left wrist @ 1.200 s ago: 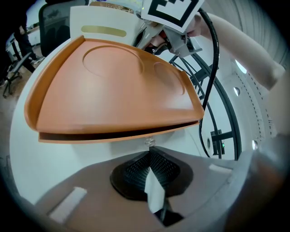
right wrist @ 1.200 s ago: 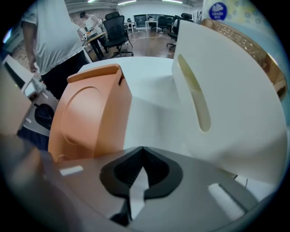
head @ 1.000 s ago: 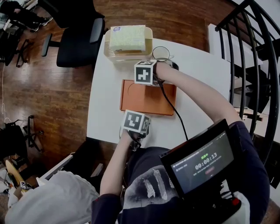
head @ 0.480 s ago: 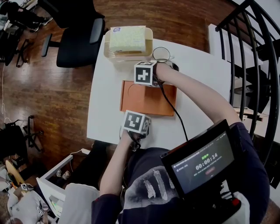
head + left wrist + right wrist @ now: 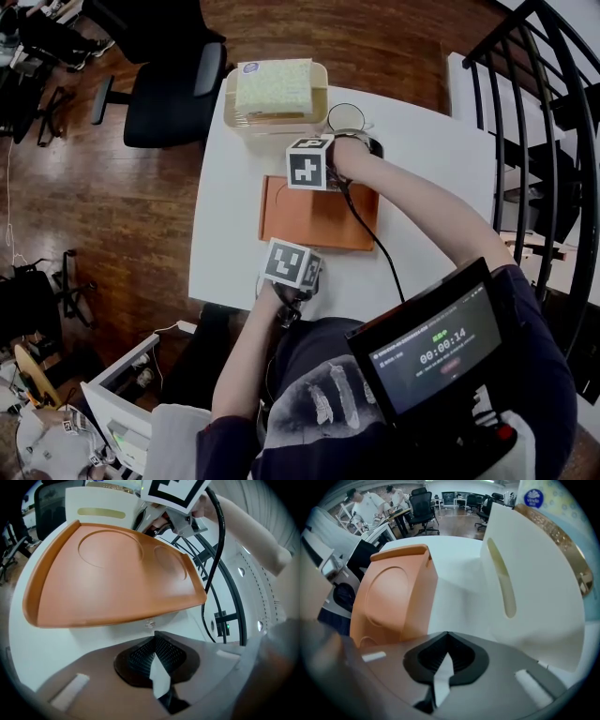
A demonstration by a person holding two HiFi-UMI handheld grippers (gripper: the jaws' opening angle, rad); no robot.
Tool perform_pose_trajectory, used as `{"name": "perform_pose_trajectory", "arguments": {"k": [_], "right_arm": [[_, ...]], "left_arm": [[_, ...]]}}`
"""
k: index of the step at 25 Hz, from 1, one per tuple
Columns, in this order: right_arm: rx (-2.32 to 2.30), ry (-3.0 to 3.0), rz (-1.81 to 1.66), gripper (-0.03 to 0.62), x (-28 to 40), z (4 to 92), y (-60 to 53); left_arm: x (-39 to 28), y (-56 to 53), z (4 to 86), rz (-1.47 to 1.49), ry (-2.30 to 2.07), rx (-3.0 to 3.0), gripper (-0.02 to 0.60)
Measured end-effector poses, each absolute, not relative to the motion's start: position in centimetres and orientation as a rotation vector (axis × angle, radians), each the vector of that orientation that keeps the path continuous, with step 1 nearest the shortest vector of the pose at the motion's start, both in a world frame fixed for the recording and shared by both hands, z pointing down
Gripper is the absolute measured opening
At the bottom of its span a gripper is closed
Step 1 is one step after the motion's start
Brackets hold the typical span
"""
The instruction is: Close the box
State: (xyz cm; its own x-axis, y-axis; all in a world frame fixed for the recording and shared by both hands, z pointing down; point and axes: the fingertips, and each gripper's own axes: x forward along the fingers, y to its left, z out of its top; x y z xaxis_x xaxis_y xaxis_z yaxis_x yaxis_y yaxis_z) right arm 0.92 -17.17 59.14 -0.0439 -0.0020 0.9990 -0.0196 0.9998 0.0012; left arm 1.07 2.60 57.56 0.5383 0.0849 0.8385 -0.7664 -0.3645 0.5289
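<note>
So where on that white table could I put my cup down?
Right of the orange box the white table is bare, though the person's arm crosses above it. A narrower bare strip runs left of the box. The far end is crowded: cream basket, glass, right gripper.

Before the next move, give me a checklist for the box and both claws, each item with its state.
1. Orange box lid down, no gap along its near edge: ok.
2. Left claw shut, empty, just short of the box: ok.
3. Right claw shut, empty: ok.
4. Cream basket apart from the box, bare table between: ok.
5. Lid latched: cannot tell.
</note>
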Motion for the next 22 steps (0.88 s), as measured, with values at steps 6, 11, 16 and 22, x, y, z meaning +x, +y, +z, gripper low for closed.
{"name": "perform_pose_trajectory", "arguments": {"k": [6, 11, 16, 22], "right_arm": [[-0.014, -1.638, 0.063, 0.002, 1.6, 55.8, -16.3], [-0.076, -1.624, 0.075, 0.002, 2.4, 53.2, -14.8], [-0.115, -1.620, 0.100, 0.002, 2.7, 52.3, -13.7], [-0.130, -1.627, 0.109, 0.002, 2.9, 51.1, -13.7]], "left_arm": [[0.6, 4.2, 56.1, 1.050, -0.498, 1.722, 0.015], [0.5, 5.3, 54.6, 1.115, -0.420, 1.748, 0.015], [0.4, 5.0, 53.2, 1.195, -0.395, 1.801, 0.014], [-0.7, 5.0, 52.4, 1.285, -0.399, 1.798, 0.014]]}}
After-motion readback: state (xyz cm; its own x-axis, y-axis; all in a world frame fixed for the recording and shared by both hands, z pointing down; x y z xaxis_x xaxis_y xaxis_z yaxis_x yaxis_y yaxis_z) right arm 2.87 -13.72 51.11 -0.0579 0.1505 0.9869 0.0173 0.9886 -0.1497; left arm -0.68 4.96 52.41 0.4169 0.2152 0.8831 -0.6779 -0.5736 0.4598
